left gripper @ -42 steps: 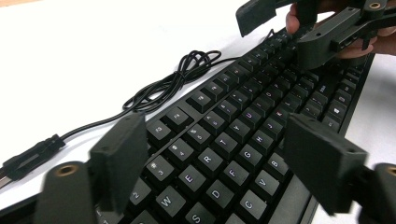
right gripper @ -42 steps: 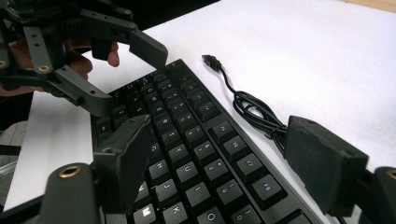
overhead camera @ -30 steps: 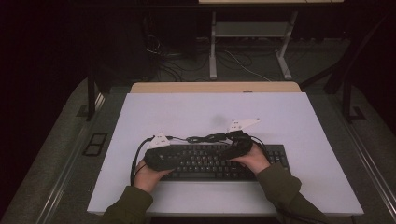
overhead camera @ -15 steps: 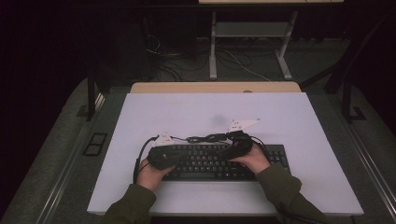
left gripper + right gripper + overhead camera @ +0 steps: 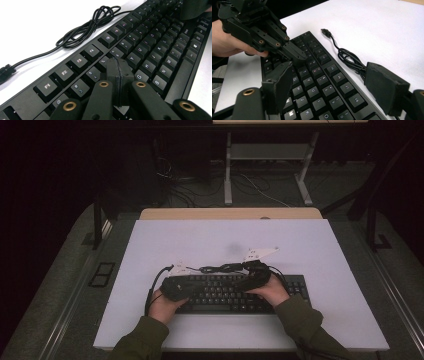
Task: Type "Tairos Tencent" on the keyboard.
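A black keyboard (image 5: 225, 292) lies on the white tabletop (image 5: 310, 250), and its cable (image 5: 220, 267) is bundled just behind it. My left gripper (image 5: 177, 287) is over the keyboard's left half. In the left gripper view its jaws (image 5: 117, 63) are shut flat against each other with nothing between them, tips down at the keys of the upper letter rows. The right gripper view shows the same shut tips (image 5: 297, 56) resting on the keys. My right gripper (image 5: 329, 66) hovers over the keyboard's (image 5: 317, 85) middle, jaws wide open and empty.
The loose cable (image 5: 348, 58) ends in a USB plug (image 5: 325, 32) lying on the bare white surface behind the keyboard. Beyond the table's far wooden edge (image 5: 230, 213) are a dark floor, cables and a metal stand (image 5: 270, 155).
The left hand has edged slightly to the right over the keyboard. The right hand has kept still.
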